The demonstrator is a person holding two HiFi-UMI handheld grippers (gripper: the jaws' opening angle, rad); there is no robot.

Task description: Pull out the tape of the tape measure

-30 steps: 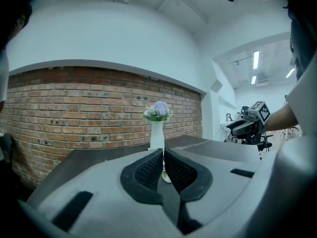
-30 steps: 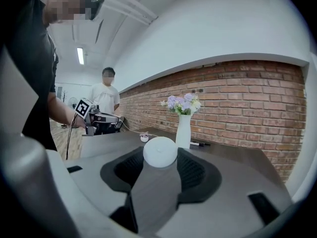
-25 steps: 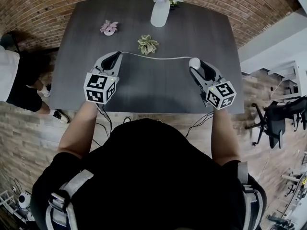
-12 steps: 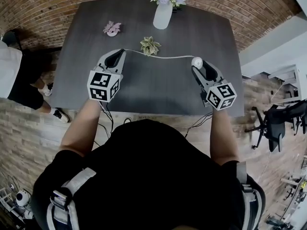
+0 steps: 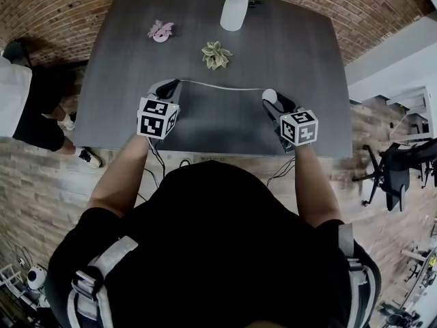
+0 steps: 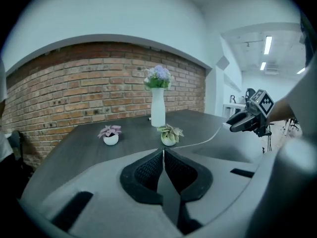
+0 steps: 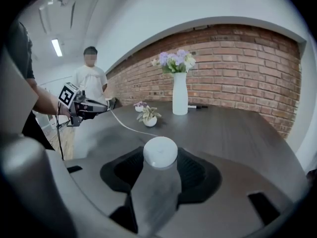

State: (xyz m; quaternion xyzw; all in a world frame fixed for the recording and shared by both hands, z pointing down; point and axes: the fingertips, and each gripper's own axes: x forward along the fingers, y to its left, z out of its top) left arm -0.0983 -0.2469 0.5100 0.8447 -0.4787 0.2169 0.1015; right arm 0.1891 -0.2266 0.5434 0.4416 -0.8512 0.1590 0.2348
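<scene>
Jaws on the left gripper [image 5: 171, 85] are pinched nearly flat together, with just the thin end of the tape [image 5: 218, 85] caught between the tips. From there the tape runs as a thin white line, slightly bowed, low over the dark table [image 5: 225, 125] toward the right. Behind it sit a pink potted plant [image 5: 160, 31], a green potted plant [image 5: 216, 55] and a white vase [image 5: 234, 9] of flowers, none touching the line. At the far end the right gripper [image 5: 272, 100] has its jaws spread wide around the round white tape measure [image 5: 270, 96], with the pads on its sides. So that's a real grip, not an empty open gripper.

Looks like mid-pull: a decent length is out, both ends are held, and the two grippers sit well apart over the front of the table. Next move probably calls for drawing them further apart in a straight line, with the tape measure held steady so the tape feeds out flat instead of twisting. Main worry would be that thin end slipping out of the left pinch and snapping back.
</scene>
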